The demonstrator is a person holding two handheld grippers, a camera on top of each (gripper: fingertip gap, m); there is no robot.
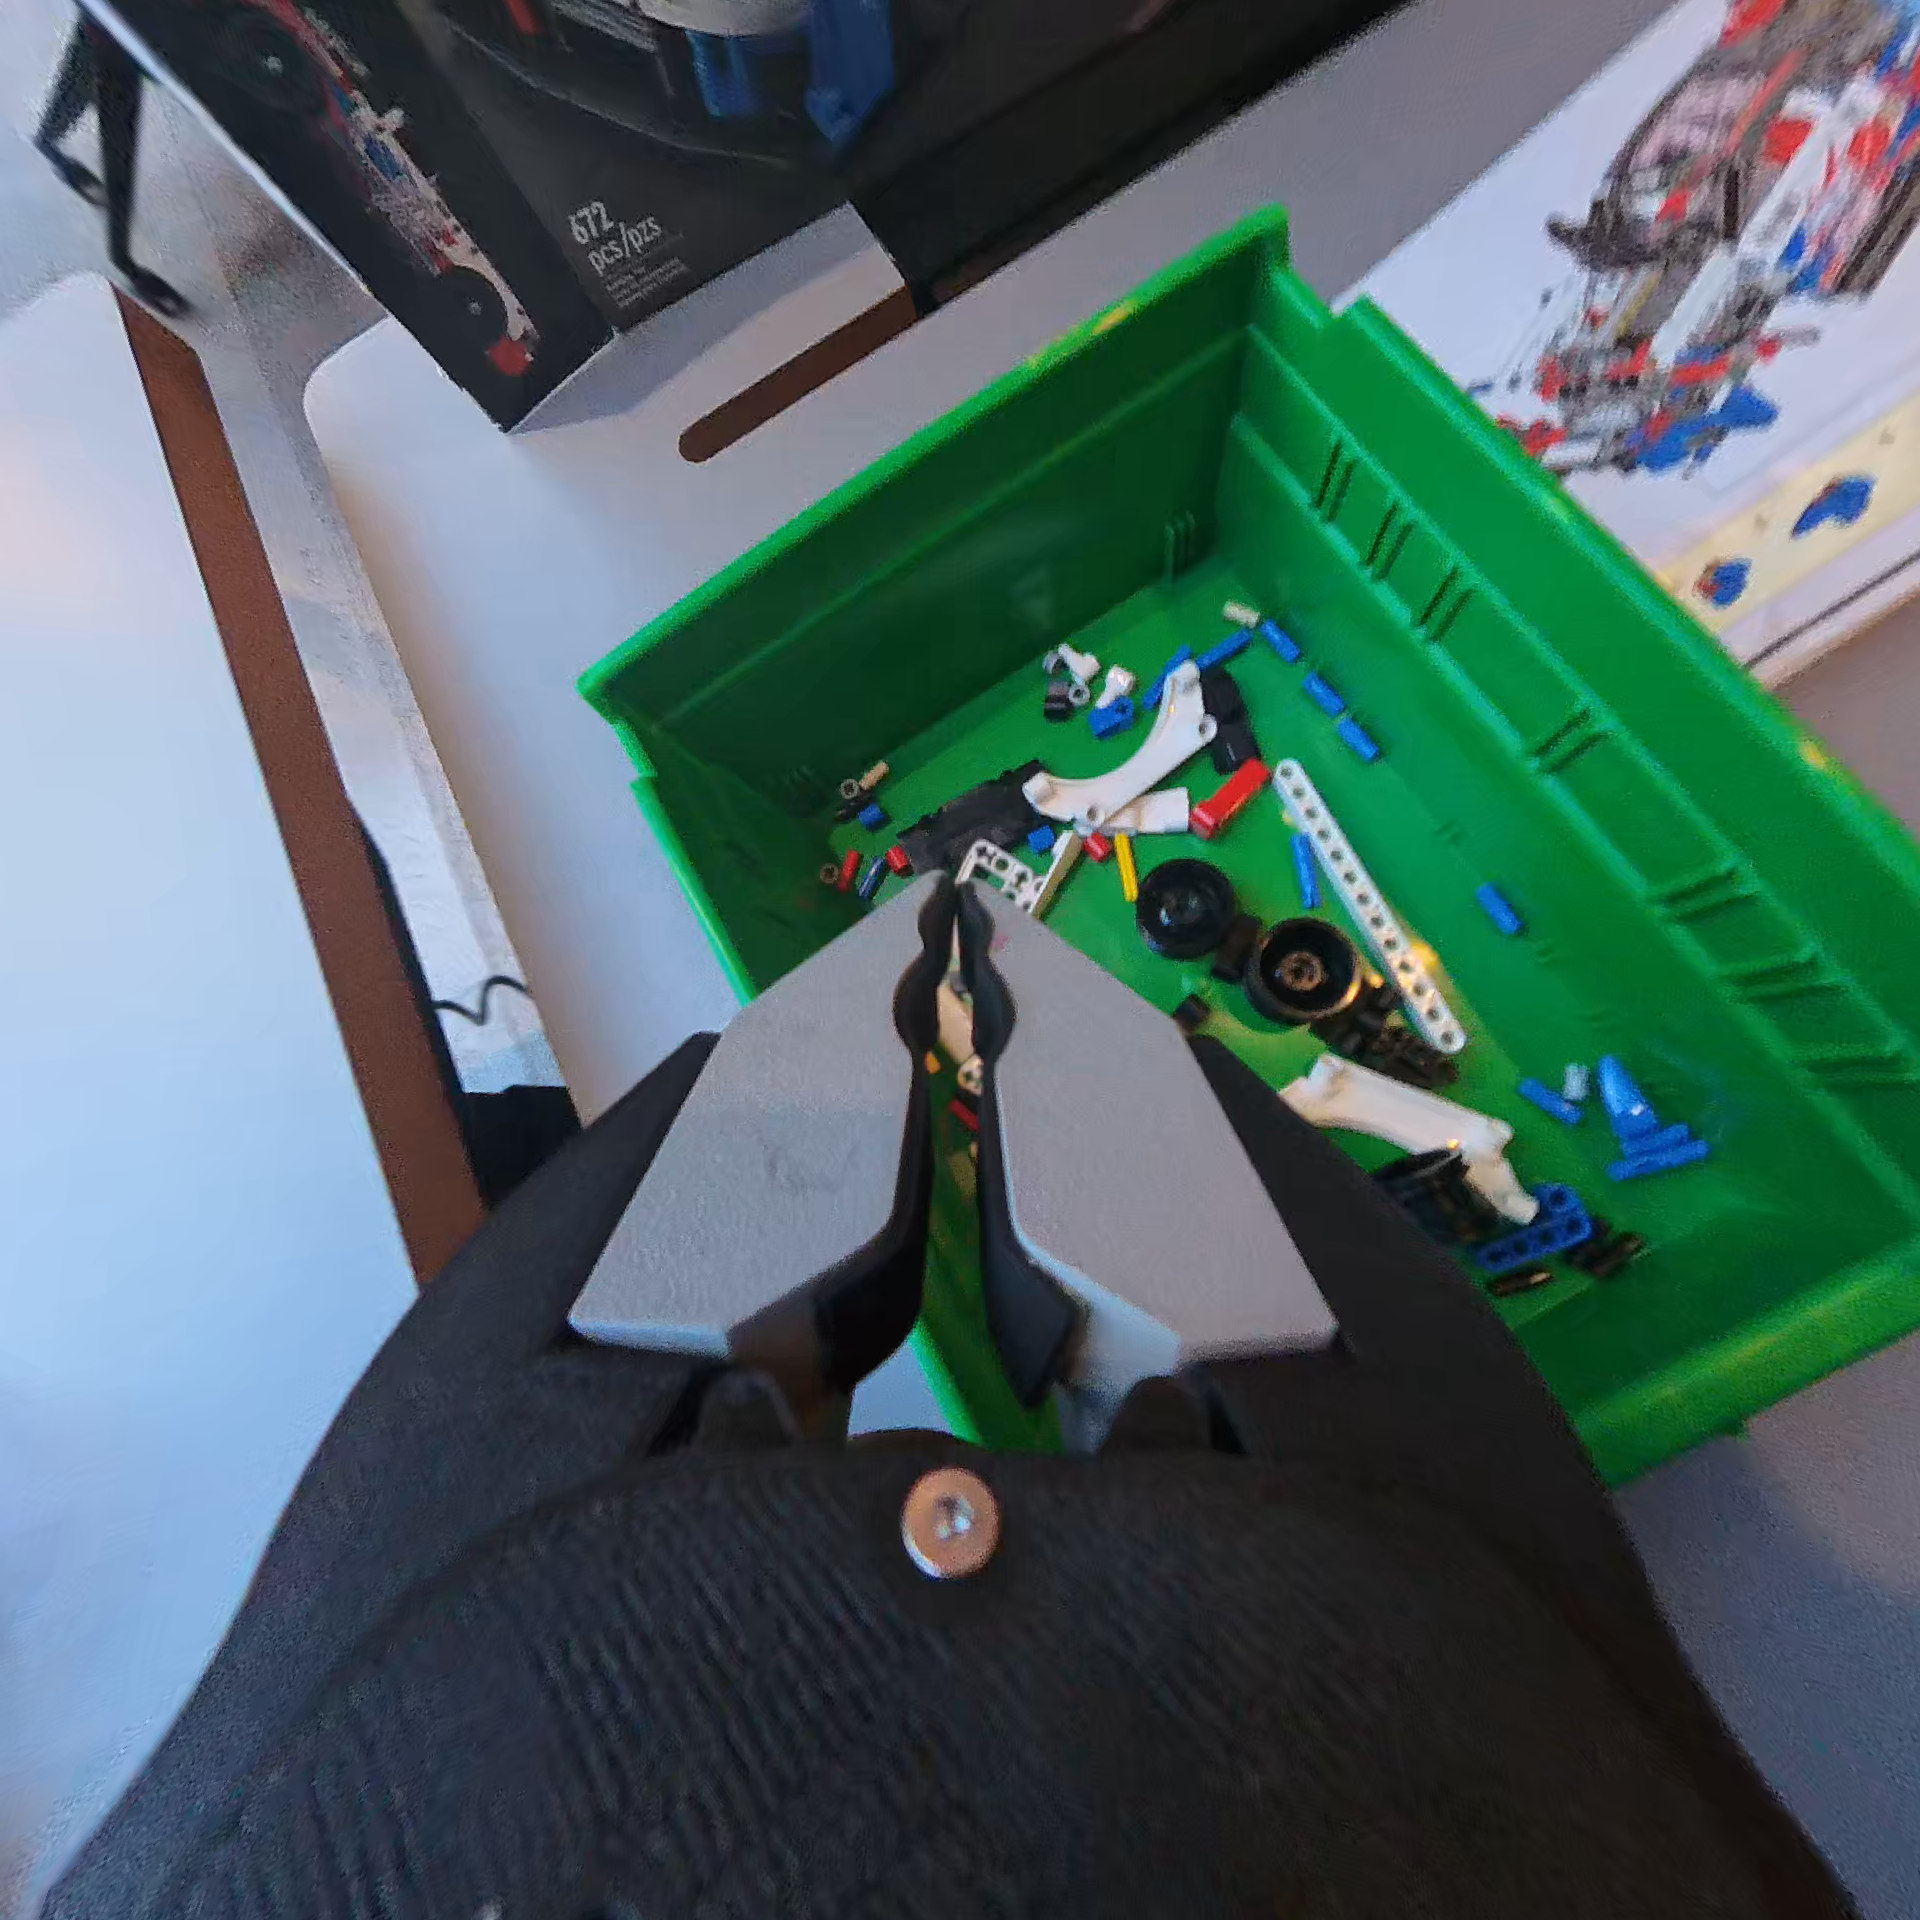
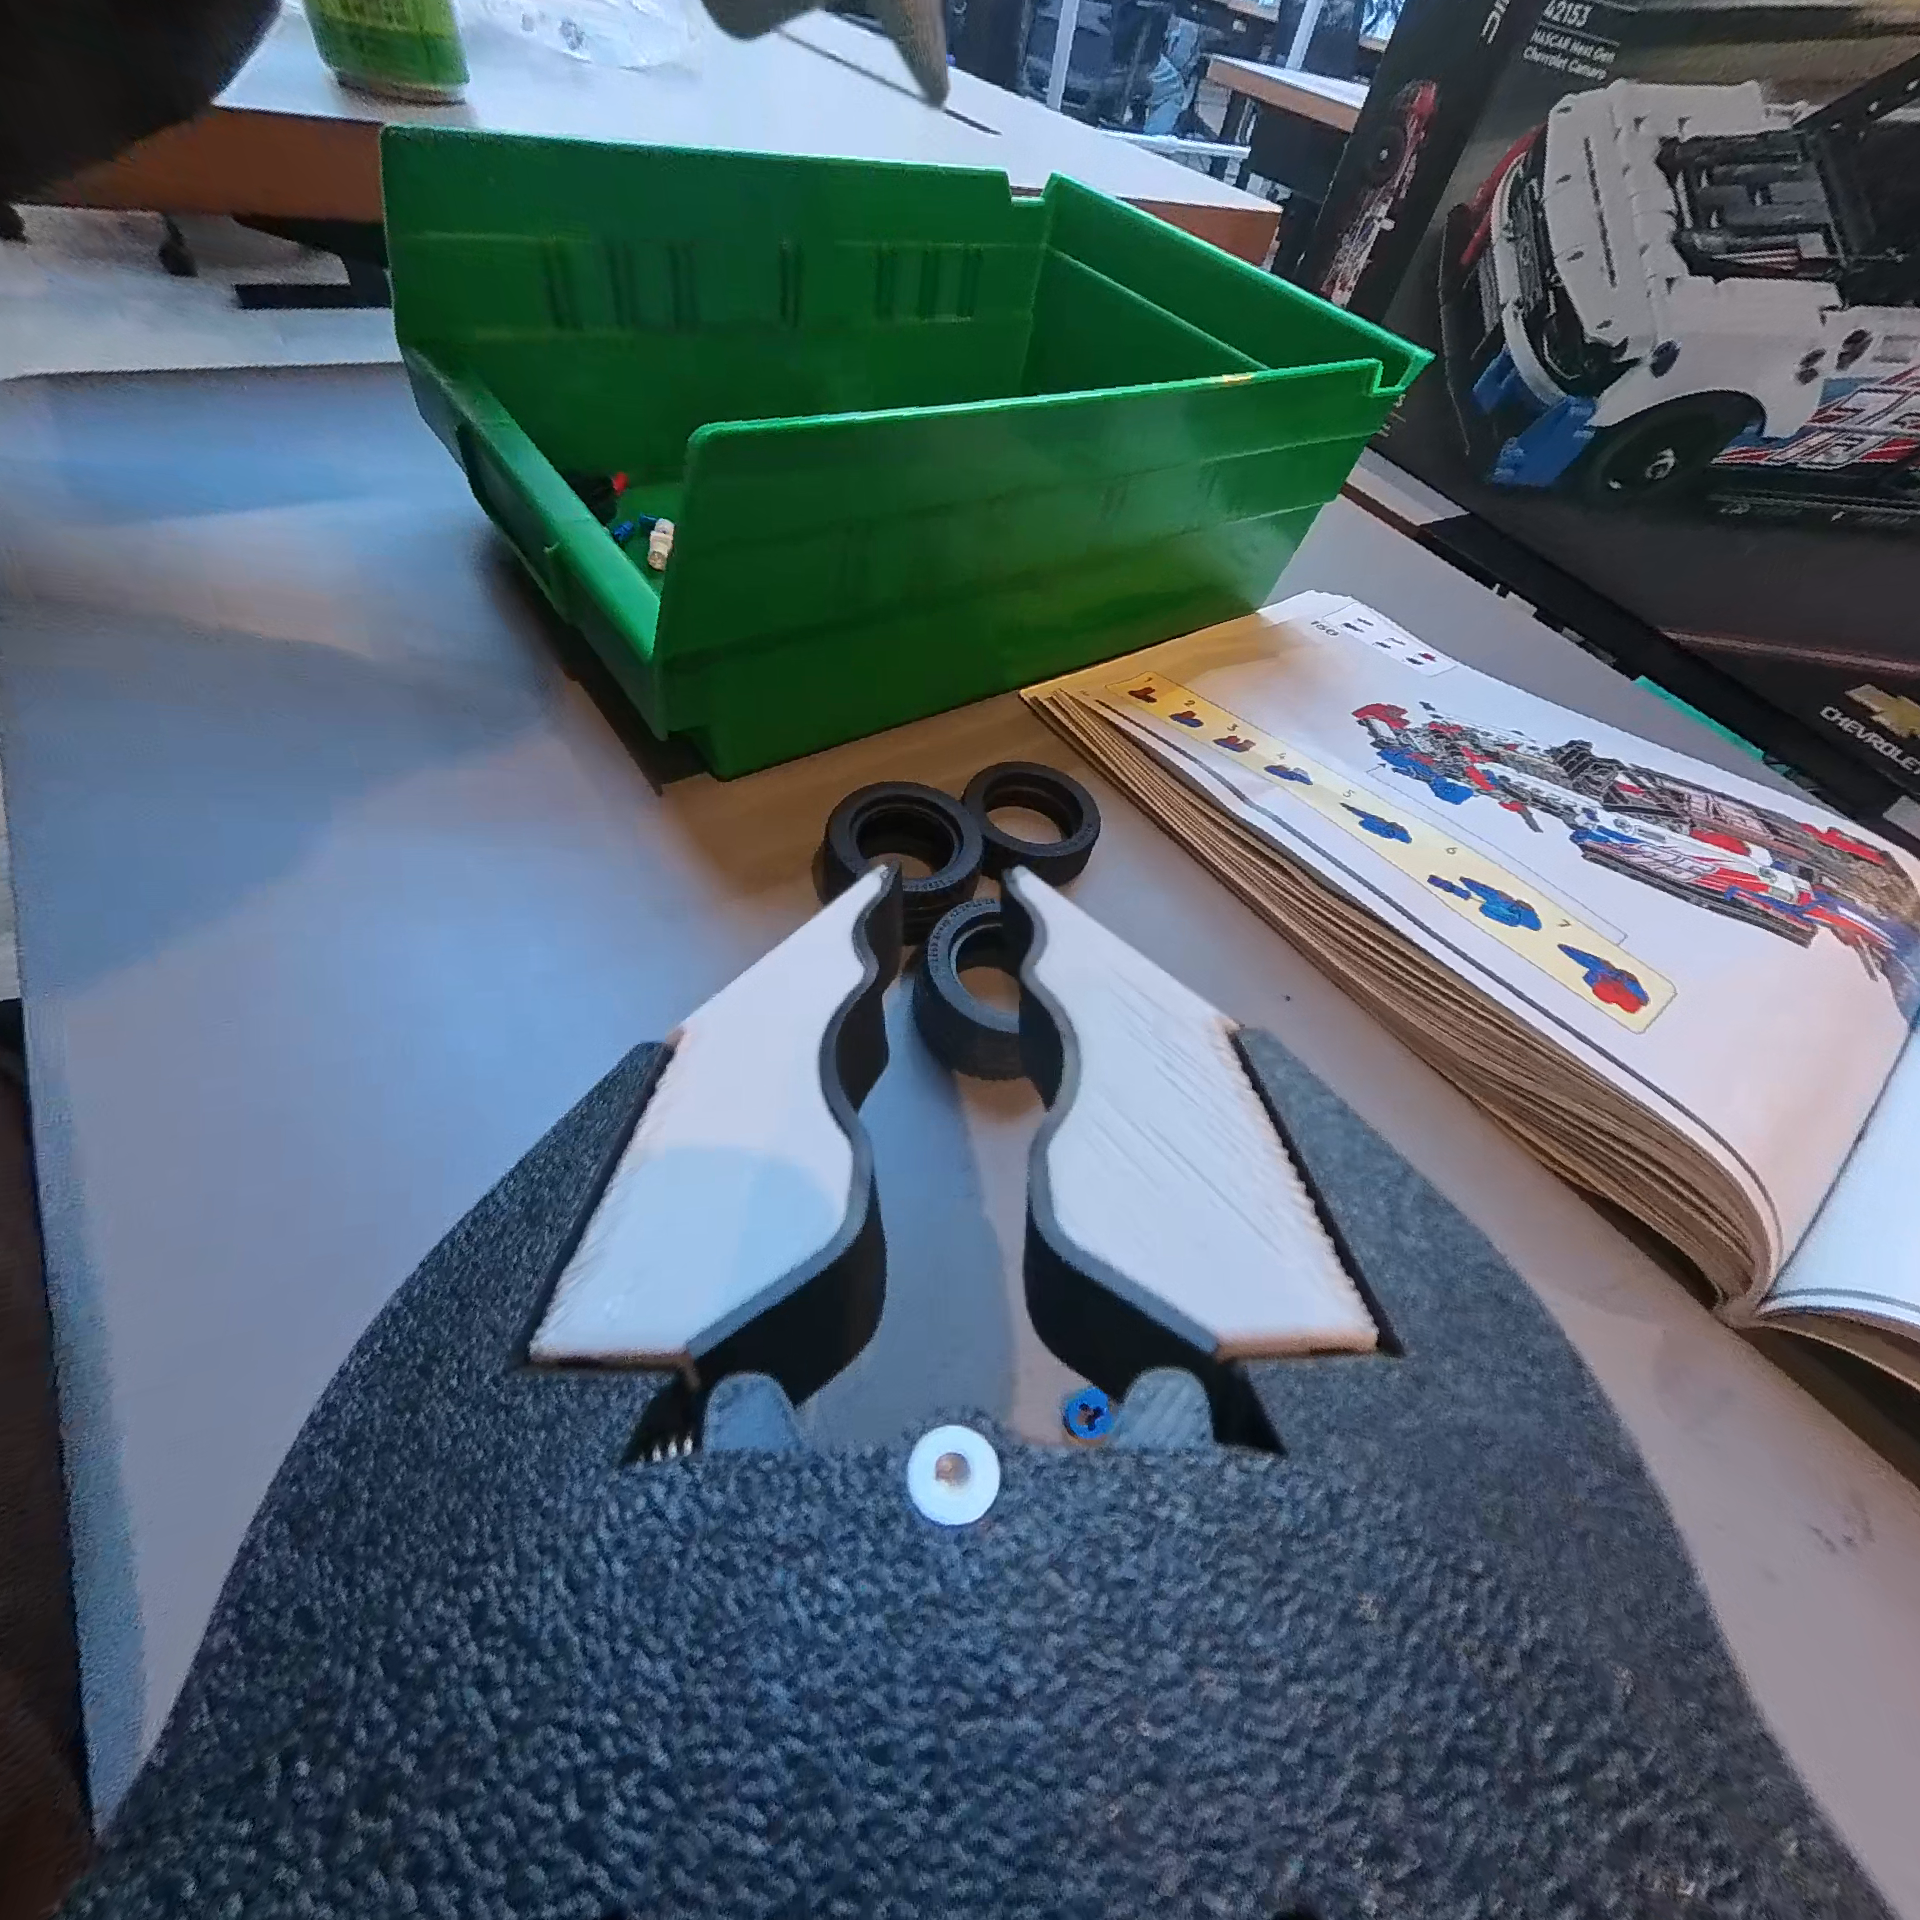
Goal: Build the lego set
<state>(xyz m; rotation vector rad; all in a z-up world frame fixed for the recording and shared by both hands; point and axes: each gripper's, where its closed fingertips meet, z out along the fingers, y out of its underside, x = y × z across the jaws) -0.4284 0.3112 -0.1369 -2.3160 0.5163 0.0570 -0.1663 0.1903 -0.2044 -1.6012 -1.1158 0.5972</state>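
My left gripper (image 1: 956,896) is shut, its tips touching, and hovers over the near-left corner of a green bin (image 1: 935,582). The bin holds several loose pieces: two black wheel hubs (image 1: 1184,906), a long white beam (image 1: 1361,904), white curved panels (image 1: 1132,758), and small blue, red and black pins. My right gripper (image 2: 951,878) is open, low over the table. One black tyre (image 2: 977,1003) lies between its fingers, and two more tyres (image 2: 904,842) lie just past the tips. The green bin (image 2: 935,582) stands behind them.
An open instruction booklet (image 2: 1455,935) lies right of the tyres, and it also shows in the left wrist view (image 1: 1714,260). The set's box (image 2: 1662,312) stands at the back right. A green can (image 2: 390,47) sits far left. A small blue pin (image 2: 1088,1415) lies under my right gripper. One gripper's finger ends stand about 30 centimeters off the other's.
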